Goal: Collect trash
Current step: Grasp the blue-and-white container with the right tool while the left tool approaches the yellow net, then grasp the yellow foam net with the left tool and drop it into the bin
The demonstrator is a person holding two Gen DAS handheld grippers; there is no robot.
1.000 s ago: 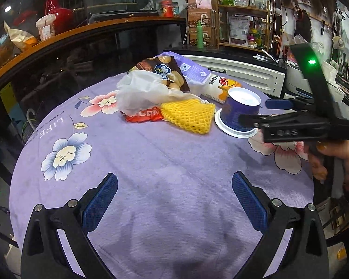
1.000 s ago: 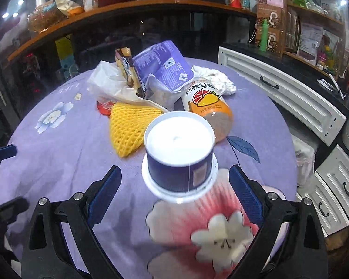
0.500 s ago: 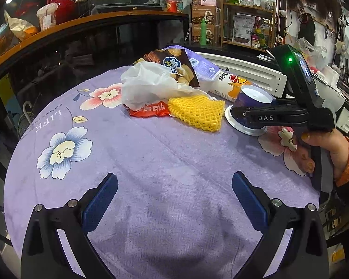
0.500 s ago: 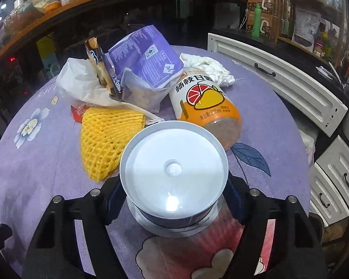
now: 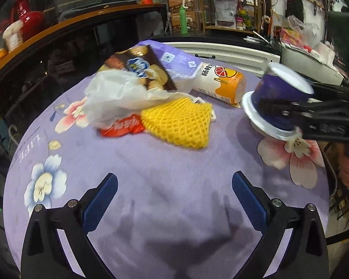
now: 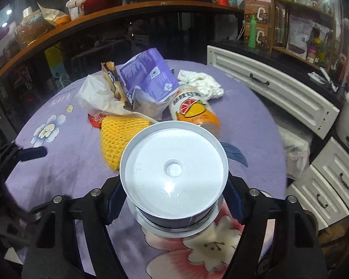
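We see a round table under a purple floral tablecloth (image 5: 165,162), shelves behind. Our right gripper (image 6: 174,195) clamps the inverted blue cup (image 5: 276,102); our left gripper (image 5: 174,193) gapes, holding nothing.

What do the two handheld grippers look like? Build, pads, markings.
Both the left gripper and the right gripper are black angular frames with silver bolts and blue ribbed pads inside the jaws. The left view shows pale lettering on the right gripper's side.
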